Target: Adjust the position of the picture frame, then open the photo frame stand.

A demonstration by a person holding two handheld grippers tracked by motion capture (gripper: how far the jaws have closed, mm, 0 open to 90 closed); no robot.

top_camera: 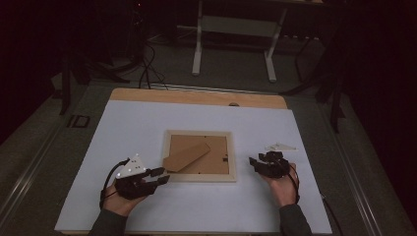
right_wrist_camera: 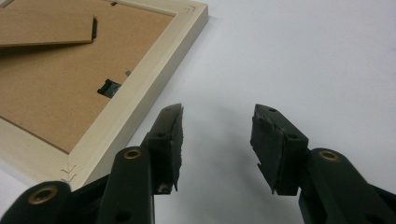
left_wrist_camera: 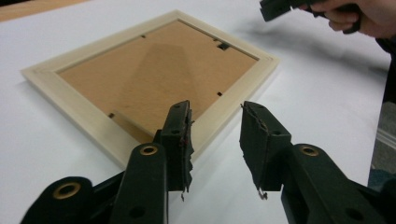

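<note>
A pale wooden picture frame (top_camera: 199, 156), lying face down with its brown fibreboard backing upward, is resting at the middle of the white worktop (top_camera: 147, 123), flanked by a claw on each side. The left claw (top_camera: 161, 175) is hovering just off the frame's near left corner, its black jaws standing apart with nothing between them, while the brown fibreboard easel stand (top_camera: 187, 156) is lying slantwise across the backing, its lower end reaching toward that corner. The right claw (top_camera: 255, 163) is waiting near the frame's right rail, likewise released and empty, with bare worktop showing between its pads (right_wrist_camera: 170, 140). The work appears to be at a pause between grips, the frame seemingly being readied for opening or for setting upright. The next move is likely calling for one claw to steady a rail while the other works the stand or one of the small dark retaining tabs (right_wrist_camera: 108, 87) set into the backing's edge. Nothing is blocking either approach; a small flat white piece (top_camera: 281, 146) is sitting well clear beyond the right claw, and a white-legged table frame (top_camera: 233, 44) is standing on the floor behind.
</note>
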